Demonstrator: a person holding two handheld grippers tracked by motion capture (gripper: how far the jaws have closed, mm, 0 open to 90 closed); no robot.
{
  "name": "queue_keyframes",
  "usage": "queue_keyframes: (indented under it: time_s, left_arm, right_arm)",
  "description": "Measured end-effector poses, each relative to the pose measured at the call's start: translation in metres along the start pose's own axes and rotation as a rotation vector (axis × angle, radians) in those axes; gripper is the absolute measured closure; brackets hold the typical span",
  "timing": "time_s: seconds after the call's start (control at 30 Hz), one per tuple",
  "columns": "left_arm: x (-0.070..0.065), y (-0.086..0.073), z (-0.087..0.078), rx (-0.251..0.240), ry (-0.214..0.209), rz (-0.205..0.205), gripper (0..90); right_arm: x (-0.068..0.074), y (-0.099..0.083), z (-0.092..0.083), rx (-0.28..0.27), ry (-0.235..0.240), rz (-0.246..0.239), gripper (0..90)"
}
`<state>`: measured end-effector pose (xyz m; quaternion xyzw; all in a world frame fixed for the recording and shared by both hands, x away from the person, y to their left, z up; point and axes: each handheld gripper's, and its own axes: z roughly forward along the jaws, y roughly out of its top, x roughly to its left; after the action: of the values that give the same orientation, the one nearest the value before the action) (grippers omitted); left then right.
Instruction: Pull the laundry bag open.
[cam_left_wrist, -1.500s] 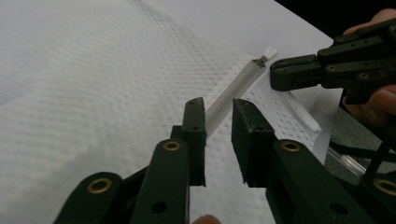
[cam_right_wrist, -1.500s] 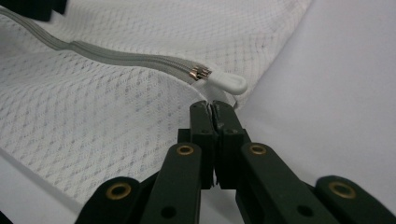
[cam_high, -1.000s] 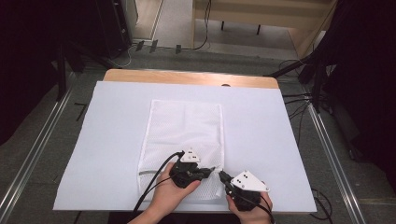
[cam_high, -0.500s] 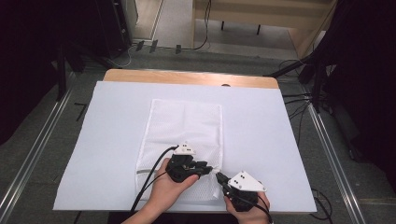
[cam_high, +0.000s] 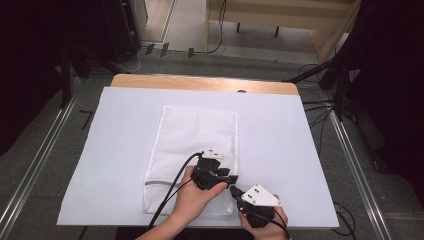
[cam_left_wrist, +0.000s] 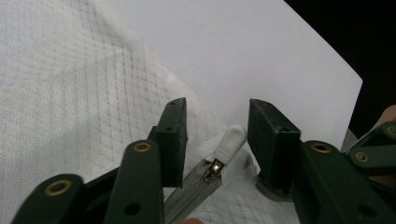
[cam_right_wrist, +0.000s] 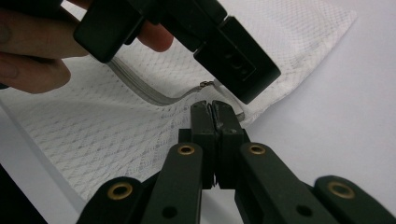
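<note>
White mesh laundry bag (cam_high: 197, 145) lies flat on the white sheet (cam_high: 290, 150) over the bench, near edge. Its zipper pull (cam_left_wrist: 232, 139) sits between the left gripper (cam_left_wrist: 217, 123) jaws, untouched; jaws have just been opening, now part open. Right gripper (cam_right_wrist: 215, 109) clamped shut on the bag's corner beside the zipper (cam_right_wrist: 154, 98).

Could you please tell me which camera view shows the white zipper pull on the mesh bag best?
The left gripper view: the zipper pull lies sharp and unobstructed between the open jaws of the left gripper. In the right gripper view the left gripper's body covers it, leaving the zipper track visible. In the high view it is too small to tell.
</note>
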<state>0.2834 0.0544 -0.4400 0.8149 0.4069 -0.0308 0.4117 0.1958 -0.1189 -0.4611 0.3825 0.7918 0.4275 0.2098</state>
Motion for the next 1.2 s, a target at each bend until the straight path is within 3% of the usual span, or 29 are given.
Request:
queue_keyframes:
  time_s: [0.13, 0.2, 0.4, 0.5, 0.6, 0.73, 0.9, 1.1, 1.2]
  left_arm:
    - [0.003, 0.0, -0.005, -0.003, -0.009, -0.006, 65.5]
    - [0.006, 0.0, -0.012, -0.009, -0.054, -0.009, 69.9]
    - [0.015, -0.006, -0.02, -0.014, -0.08, -0.028, 80.4]
    - [0.018, -0.007, -0.021, -0.023, -0.084, -0.036, 71.3]
    - [0.011, -0.003, -0.016, -0.036, -0.05, -0.05, 58.5]
    - [0.003, 0.0, -0.004, -0.013, -0.023, -0.037, 56.2]
    - [0.002, 0.001, 0.0, 0.015, -0.005, -0.014, 68.2]
    - [0.007, 0.001, -0.013, -0.002, -0.047, -0.025, 80.6]
    - [0.01, 0.001, -0.019, -0.01, -0.059, -0.028, 82.5]
  right_arm:
    - [-0.001, 0.0, 0.0, -0.002, -0.003, 0.003, 90.0]
    - [-0.001, -0.001, 0.0, 0.0, -0.006, 0.005, 90.0]
    - [-0.001, 0.0, 0.0, 0.0, -0.011, 0.003, 90.0]
    - [-0.001, 0.0, 0.0, 0.002, -0.012, 0.001, 90.0]
    - [0.002, 0.0, 0.002, 0.007, -0.008, -0.005, 90.0]
    - [0.003, 0.0, 0.003, 0.004, -0.007, -0.013, 90.0]
    - [0.003, 0.0, 0.001, 0.005, -0.006, -0.012, 90.0]
    - [0.001, -0.001, 0.001, 0.01, -0.008, -0.003, 90.0]
    - [0.0, 0.0, 0.0, 0.007, -0.008, -0.004, 90.0]
